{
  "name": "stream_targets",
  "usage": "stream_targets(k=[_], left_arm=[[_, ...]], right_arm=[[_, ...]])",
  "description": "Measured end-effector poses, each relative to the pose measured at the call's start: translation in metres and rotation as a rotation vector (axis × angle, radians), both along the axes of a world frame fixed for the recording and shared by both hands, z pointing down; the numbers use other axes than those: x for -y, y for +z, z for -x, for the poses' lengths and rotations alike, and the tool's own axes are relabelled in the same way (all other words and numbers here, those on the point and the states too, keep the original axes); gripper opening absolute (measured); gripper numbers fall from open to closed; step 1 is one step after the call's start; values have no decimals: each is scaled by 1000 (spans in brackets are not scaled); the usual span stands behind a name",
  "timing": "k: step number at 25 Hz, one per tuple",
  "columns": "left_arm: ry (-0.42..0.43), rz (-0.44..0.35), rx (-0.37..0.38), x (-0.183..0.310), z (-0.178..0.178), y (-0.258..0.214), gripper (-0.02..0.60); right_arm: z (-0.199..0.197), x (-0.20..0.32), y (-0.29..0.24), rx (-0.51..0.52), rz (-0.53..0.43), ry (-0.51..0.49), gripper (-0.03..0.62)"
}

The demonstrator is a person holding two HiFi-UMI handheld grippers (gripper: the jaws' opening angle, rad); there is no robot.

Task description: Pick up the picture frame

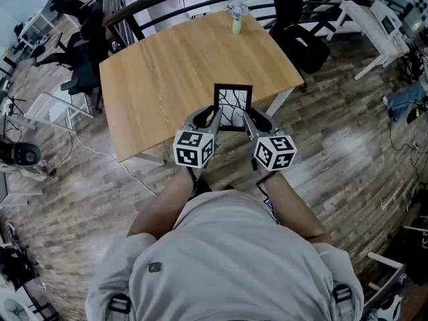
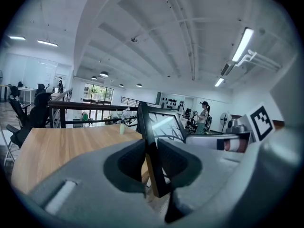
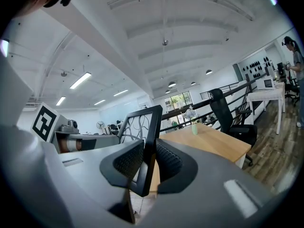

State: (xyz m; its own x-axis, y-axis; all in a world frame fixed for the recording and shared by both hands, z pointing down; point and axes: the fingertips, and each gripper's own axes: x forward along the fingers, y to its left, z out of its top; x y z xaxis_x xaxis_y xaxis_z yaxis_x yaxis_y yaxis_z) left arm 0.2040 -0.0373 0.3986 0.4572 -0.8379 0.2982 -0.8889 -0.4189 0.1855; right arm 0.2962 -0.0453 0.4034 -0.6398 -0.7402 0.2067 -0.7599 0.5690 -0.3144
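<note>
Grips picture frame (image 1: 233,103) at nine o'clock with left hand-held gripper (image 1: 215,117), three with right hand-held gripper (image 1: 248,118); could twist loose under uneven pull.

One picture frame (image 1: 233,105), two grippers (image 1: 215,119) (image 1: 249,119), perhaps one vase (image 1: 237,24).

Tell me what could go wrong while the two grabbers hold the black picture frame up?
1. The left gripper and right gripper each pinch only a thin side edge of the black rectangular picture frame, so it could slip out.
2. It hangs near the edge of the light wooden table, so a drop might land on the hard plank floor and crack its front.
3. If the hands drift apart or twist unevenly, one side may pop free.
</note>
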Motion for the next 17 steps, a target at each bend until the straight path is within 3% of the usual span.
stream_targets(k=[17], left_arm=[[11,8,-12,-34,-29,4,81]], right_arm=[[-29,-35,1,2,-5,5,91]])
